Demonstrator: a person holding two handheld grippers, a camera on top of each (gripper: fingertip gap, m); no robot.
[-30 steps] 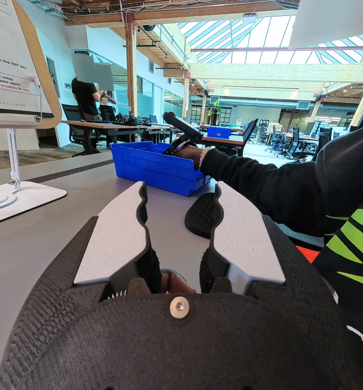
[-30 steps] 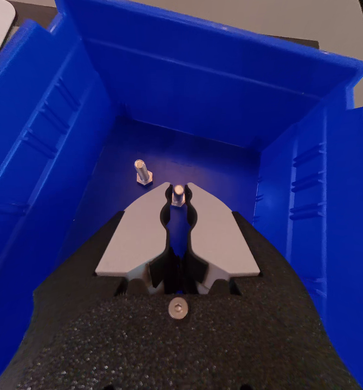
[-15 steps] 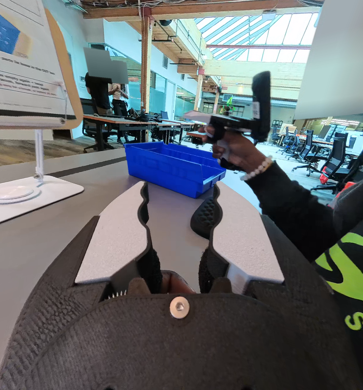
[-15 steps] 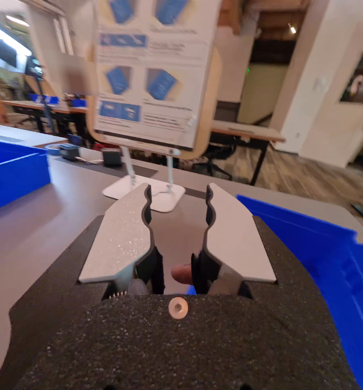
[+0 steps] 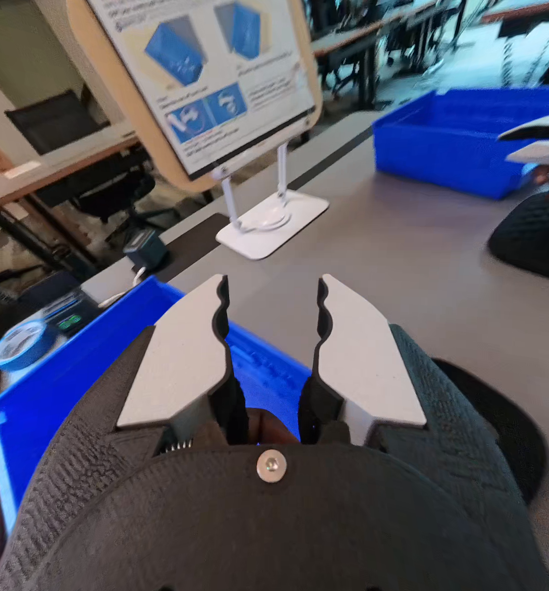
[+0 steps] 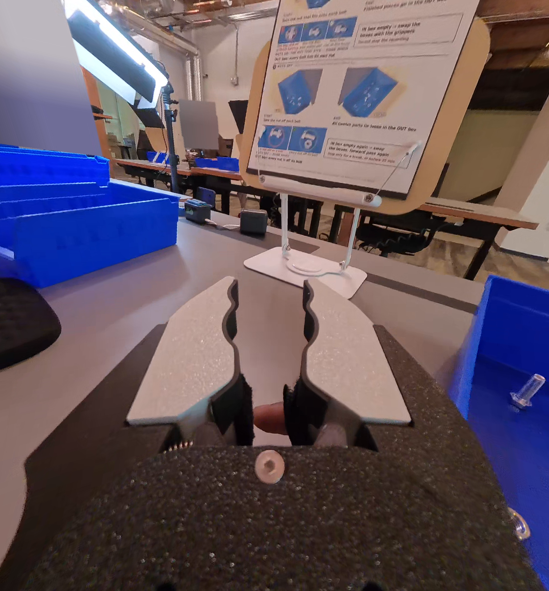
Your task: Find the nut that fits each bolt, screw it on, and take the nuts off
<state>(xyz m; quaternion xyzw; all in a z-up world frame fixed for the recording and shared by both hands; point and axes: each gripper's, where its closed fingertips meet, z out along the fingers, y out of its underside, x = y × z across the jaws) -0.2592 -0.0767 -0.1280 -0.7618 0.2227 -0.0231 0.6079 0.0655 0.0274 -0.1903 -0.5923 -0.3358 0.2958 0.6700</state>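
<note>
Both my tools, left and right, gape empty; I might knock over the silver steel bolt in the blue plastic bin when reaching.

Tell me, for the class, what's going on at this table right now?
A person holds a two-finger gripper in each hand above a grey table. Both the left gripper and the right gripper are open and hold nothing. A bolt stands head-down in the blue bin to the right; another blue bin sits under the left gripper. An instruction board stands on its stand behind them. No nut is being threaded at this moment.
</note>
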